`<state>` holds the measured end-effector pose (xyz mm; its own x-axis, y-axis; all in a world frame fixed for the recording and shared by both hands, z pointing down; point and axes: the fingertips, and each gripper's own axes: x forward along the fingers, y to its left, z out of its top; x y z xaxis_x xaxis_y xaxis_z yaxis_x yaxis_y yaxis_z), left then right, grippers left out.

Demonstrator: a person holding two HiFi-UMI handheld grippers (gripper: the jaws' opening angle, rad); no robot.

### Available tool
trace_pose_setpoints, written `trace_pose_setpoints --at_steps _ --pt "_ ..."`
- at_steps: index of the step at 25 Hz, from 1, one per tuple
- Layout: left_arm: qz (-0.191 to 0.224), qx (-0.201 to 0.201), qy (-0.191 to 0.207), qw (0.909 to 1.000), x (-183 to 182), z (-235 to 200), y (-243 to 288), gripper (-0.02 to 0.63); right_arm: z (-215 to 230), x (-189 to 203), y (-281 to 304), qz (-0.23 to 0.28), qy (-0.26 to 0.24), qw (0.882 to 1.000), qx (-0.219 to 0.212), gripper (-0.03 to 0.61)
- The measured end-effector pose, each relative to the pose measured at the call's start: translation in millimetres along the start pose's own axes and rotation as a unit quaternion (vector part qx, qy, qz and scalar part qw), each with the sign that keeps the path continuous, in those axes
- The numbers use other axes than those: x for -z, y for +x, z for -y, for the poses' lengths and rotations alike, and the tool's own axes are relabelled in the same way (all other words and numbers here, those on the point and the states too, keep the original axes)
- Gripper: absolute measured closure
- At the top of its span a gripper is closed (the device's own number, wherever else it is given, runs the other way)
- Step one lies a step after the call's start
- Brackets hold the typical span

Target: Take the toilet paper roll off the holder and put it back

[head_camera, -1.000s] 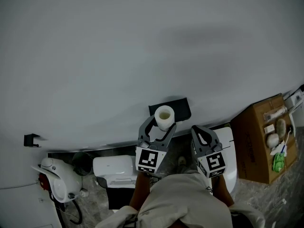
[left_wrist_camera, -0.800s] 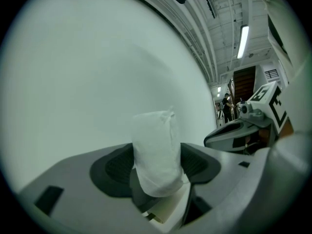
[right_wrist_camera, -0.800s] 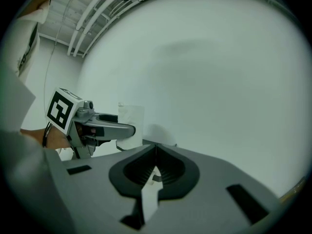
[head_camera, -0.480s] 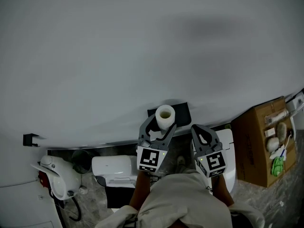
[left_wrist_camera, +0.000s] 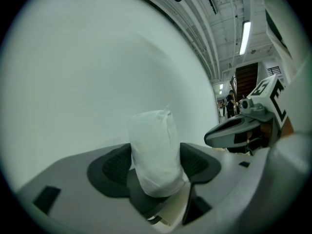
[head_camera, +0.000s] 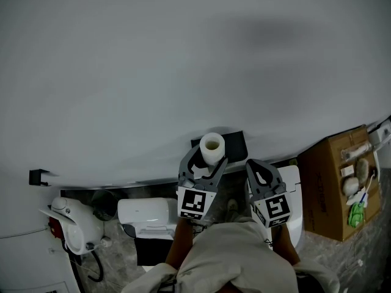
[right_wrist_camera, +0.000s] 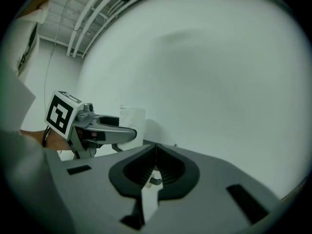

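- The left gripper (left_wrist_camera: pixel 156 162) has its jaws set wide, closed on the toilet paper roll (left_wrist_camera: pixel 153 145). A dark pad (left_wrist_camera: pixel 114 167) lies against each side of the roll's lower half.
- The roll stands upright between the jaws, with its top well above the pads. In the head view its open core faces up.
- The roll is at the left end of the black holder (head_camera: pixel 235 143), which is fixed low on the pale wall (head_camera: pixel 183 72). Whether the roll rests on the holder or is raised just off it cannot be told.
- The left gripper points at the wall, close to level, with its marker cube toward the person. The bare left forearm (head_camera: pixel 179 246) runs straight back from it.
- The right gripper (right_wrist_camera: pixel 155 160) has its jaws brought together, with nothing between them.
- The right gripper is in the air just to the right of the left one, apart from the roll and the holder. It also points at the wall, tipped slightly down, with the right forearm (head_camera: pixel 286 246) behind it.
- The right gripper view shows the left gripper from the side, with the roll's white top above its jaw.
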<state>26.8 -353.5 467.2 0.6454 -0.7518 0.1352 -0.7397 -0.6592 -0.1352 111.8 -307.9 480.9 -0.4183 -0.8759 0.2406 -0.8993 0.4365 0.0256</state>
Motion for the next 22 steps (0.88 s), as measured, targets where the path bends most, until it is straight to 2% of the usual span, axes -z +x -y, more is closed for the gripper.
trace_pose_setpoints --at_steps 10,22 --pt "-0.015 -0.008 0.014 0.9998 0 -2 -5 0.285 -5 -1 -5 0.003 -0.004 1.0 0.005 0.58" --pt "0.017 -0.015 0.011 0.9997 -18 -7 -46 0.287 -25 -12 -13 0.014 -0.012 1.0 0.003 0.58"
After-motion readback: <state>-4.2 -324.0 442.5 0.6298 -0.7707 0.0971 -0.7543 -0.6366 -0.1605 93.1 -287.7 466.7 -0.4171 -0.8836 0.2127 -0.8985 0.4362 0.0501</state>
